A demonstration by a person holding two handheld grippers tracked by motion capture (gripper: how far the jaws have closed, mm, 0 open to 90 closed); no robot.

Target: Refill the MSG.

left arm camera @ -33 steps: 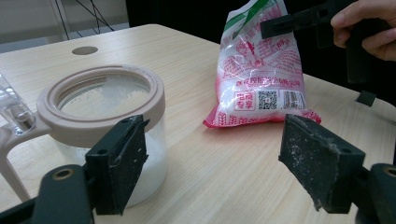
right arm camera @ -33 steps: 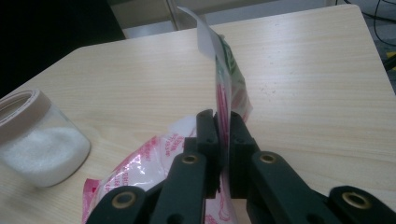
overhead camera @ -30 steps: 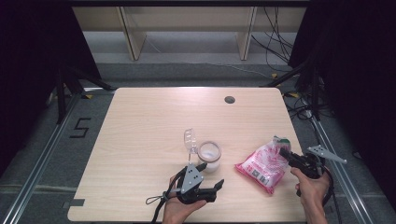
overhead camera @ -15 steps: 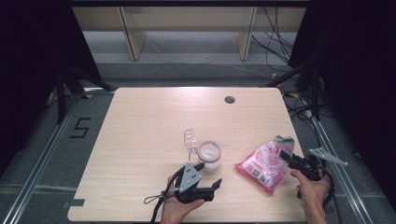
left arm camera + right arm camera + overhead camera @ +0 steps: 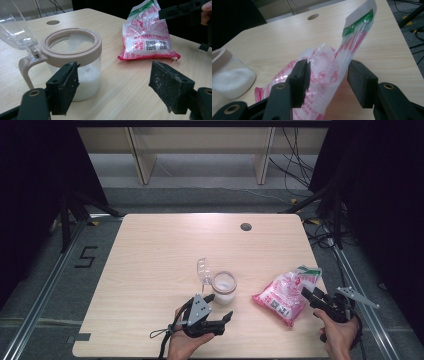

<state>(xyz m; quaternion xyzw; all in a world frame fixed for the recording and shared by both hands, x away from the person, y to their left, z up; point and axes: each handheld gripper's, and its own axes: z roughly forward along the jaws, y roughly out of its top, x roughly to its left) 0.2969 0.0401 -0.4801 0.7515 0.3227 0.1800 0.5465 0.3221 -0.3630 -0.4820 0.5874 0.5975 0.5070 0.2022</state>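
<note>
Two things share the near half of the tabletop (image 5: 150,265), and we read their placement as a refill laid out: bag to the right, jar to the left, each within reach of one hand. We see the pink-and-white printed plastic bag (image 5: 284,294) of white granules lying near the right edge, its green-banded top pointing away from us. Our right gripper (image 5: 309,294) sits at the bag's near end with its fingers (image 5: 298,80) spread either side of the crumpled film, apart and not yet pinching it; we judge this to be a grasp being lined up. The clear jar (image 5: 75,65) with the beige collar and handle stands just left of the bag, partly filled with white grains, its transparent lid (image 5: 16,27) hinged up, presumably to keep the mouth free. Our left gripper (image 5: 220,307) hovers just before the jar, fingers (image 5: 63,87) wide apart and holding nothing.
</note>
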